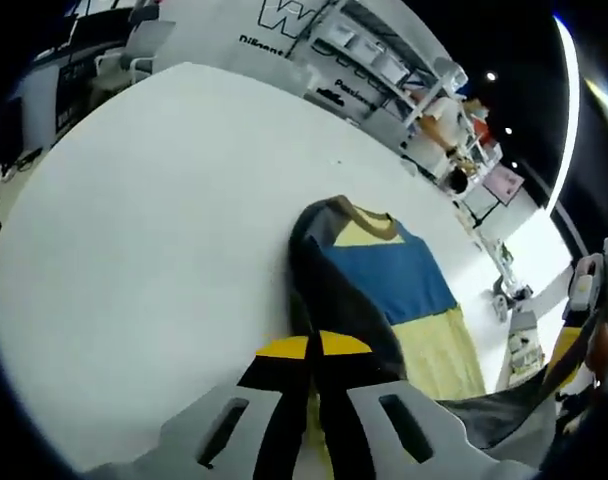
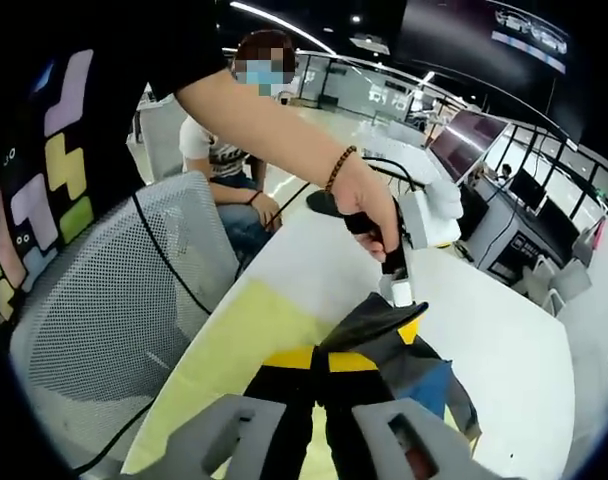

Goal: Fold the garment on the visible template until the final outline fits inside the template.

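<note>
Left gripper view. Left gripper (image 1: 312,352) at bottom centre, yellow-tipped jaws pressed together, pinching a dark grey fold of the garment (image 1: 399,285). Garment spread on the white table (image 1: 154,230), running from centre frame toward lower right: tan collar at its upper end, pale yellow yoke, blue band across the middle, pale yellow below. Dark grey sleeve folded over along the garment's left edge, down to the jaws. More dark fabric lifted at lower right, stretching to the right gripper (image 1: 592,300) at the right edge; jaw state there cannot be told in this view. Shelving (image 1: 384,70) beyond the table, upper centre.

Right gripper view. Mesh chair back (image 2: 114,310) at left. Right gripper at bottom centre (image 2: 324,358), yellow tips closed together on a dark grey peak of fabric, raised off the table. Pale yellow cloth lying flat to the left of the jaws, blue patch to the right. Above the jaws, a hand (image 2: 369,205) with a beaded wristband gripping the other tool's handle. White tabletop to the right.
</note>
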`<state>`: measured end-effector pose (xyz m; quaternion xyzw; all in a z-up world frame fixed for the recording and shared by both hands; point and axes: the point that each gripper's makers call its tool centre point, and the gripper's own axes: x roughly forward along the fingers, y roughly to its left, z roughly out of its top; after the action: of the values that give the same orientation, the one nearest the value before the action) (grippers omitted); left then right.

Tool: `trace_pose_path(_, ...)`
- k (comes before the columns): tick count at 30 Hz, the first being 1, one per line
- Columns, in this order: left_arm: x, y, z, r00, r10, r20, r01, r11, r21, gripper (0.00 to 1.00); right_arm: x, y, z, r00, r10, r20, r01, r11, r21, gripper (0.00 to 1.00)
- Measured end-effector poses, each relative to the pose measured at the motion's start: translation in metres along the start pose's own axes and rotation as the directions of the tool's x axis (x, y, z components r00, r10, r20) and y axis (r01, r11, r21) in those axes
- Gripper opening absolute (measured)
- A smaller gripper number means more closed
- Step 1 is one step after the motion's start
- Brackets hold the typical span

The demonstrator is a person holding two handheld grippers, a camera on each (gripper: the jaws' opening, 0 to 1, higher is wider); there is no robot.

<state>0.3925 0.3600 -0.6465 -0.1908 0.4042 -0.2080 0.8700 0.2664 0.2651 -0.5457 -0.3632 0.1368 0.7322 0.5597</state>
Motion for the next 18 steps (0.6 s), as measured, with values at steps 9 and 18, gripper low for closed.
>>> trace_pose_path(9, -0.007, 0.012, 0.033, 0.999, 0.036, 0.035, -0.036, 0.999, 0.009, 0.0, -0.004, -0.012, -0.001, 0.997, -0.063, 0.045, 0.06, 0.995, 0.077, 0.0)
trace_pose_path(18, -0.006, 0.014, 0.06, 0.997, 0.06, 0.042, -0.061, 0.998, 0.032, 0.0, -0.009, -0.04, 0.006, 0.981, -0.164, 0.102, 0.143, 0.972, 0.186, 0.0)
